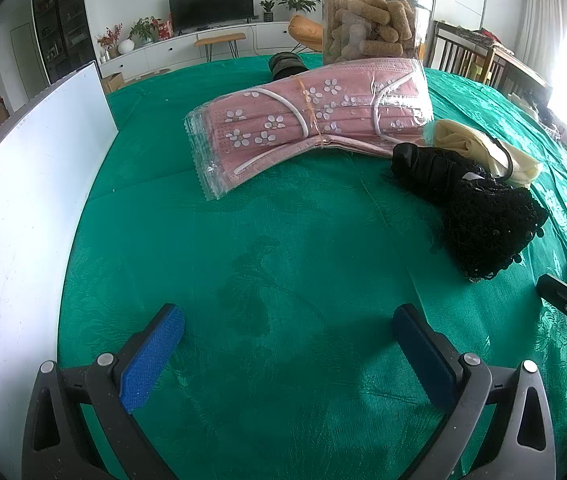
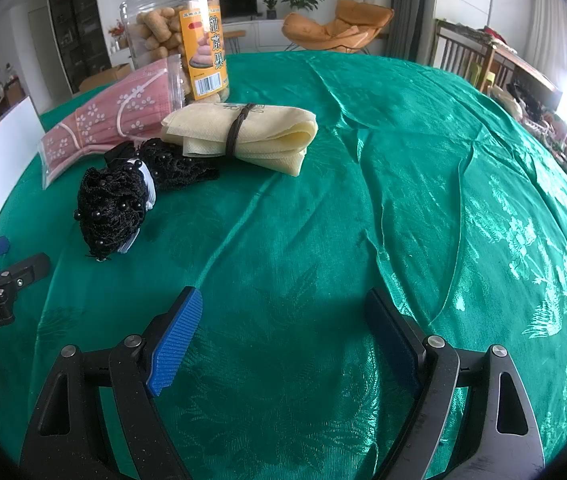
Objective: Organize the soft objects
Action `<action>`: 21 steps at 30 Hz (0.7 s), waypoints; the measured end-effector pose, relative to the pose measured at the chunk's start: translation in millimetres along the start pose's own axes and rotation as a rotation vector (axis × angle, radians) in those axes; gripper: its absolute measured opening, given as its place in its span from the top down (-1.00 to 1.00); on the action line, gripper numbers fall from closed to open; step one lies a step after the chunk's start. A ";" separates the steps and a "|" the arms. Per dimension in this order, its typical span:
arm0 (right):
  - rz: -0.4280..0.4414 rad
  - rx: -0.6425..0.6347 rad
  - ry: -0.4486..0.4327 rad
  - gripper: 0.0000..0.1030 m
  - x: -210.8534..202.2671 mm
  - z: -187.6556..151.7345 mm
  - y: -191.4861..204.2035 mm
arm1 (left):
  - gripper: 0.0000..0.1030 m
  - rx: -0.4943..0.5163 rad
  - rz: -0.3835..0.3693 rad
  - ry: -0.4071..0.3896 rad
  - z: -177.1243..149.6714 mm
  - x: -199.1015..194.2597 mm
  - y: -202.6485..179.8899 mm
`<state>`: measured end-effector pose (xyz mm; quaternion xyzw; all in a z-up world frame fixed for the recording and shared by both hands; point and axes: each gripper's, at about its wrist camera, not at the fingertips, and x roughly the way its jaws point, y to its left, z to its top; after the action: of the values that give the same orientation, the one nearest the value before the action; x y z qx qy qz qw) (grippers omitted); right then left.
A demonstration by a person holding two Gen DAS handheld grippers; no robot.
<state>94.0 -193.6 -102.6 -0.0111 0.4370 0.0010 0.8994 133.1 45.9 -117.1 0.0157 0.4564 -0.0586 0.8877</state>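
Seen from the left wrist, the left gripper [image 1: 289, 350] hangs with its ribbed blue pads [image 1: 151, 358] spread wide and empty above a glossy green damask tablecloth [image 1: 283, 264]. Farther back lies a crinkled clear packet of pink flower-printed face masks [image 1: 307, 120], leaning against a ribbed clear plastic jar of tan cylindrical snacks [image 1: 375, 20]. To the right sit a beaded black lace bundle [image 1: 479, 216] and a folded pale-yellow cloth [image 1: 479, 148] bound with a dark band. A flat white board [image 1: 23, 208] stands along the left edge.

From the right wrist, the right gripper [image 2: 283, 340] is likewise released, jaws wide, nothing between them. The black bundle [image 2: 115, 204], yellow cloth [image 2: 251, 136], masks [image 2: 123, 116] and jar [image 2: 175, 36] cluster at upper left, well apart from it.
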 end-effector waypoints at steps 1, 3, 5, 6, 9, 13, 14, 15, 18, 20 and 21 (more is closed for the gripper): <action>0.000 0.000 0.000 -0.67 0.0 0.0 0.0 | -1.00 0.000 0.000 0.000 -0.1 0.1 -0.1; 0.000 0.000 0.000 -0.67 0.0 0.0 0.0 | -1.00 0.000 0.000 0.000 0.0 0.0 0.0; 0.000 0.000 0.000 -0.67 -0.1 0.0 0.0 | -1.00 0.000 0.000 0.000 0.0 0.1 0.0; 0.000 0.000 0.000 -0.67 -0.1 0.0 0.0 | -1.00 0.000 0.000 0.000 -0.2 0.2 -0.1; 0.000 0.000 0.000 -0.67 -0.2 -0.1 0.0 | -1.00 0.000 -0.001 0.001 -0.2 0.2 -0.1; 0.000 0.000 0.000 -0.67 -0.2 -0.1 0.0 | -1.00 0.002 -0.005 0.009 0.7 -1.1 0.3; 0.000 0.000 0.000 -0.67 -0.2 -0.1 0.1 | -1.00 0.006 -0.008 0.024 2.3 -0.7 0.5; 0.000 0.000 0.000 -0.67 -0.3 -0.1 0.0 | -1.00 0.005 -0.010 0.036 4.3 -0.1 0.7; 0.000 0.000 0.000 -0.67 -0.3 -0.1 0.1 | -1.00 -0.006 -0.029 0.066 6.0 -3.0 1.9; 0.000 0.000 0.000 -0.67 -0.3 -0.1 0.1 | -1.00 -0.030 -0.055 0.062 4.9 -10.7 2.5; 0.000 0.000 0.000 -0.68 -0.4 -0.1 0.1 | -1.00 -0.037 -0.061 0.057 5.1 -14.1 2.8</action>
<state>93.7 -193.4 -102.5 -0.0111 0.4372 0.0011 0.8993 129.4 49.6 -102.7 -0.0130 0.4828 -0.0766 0.8723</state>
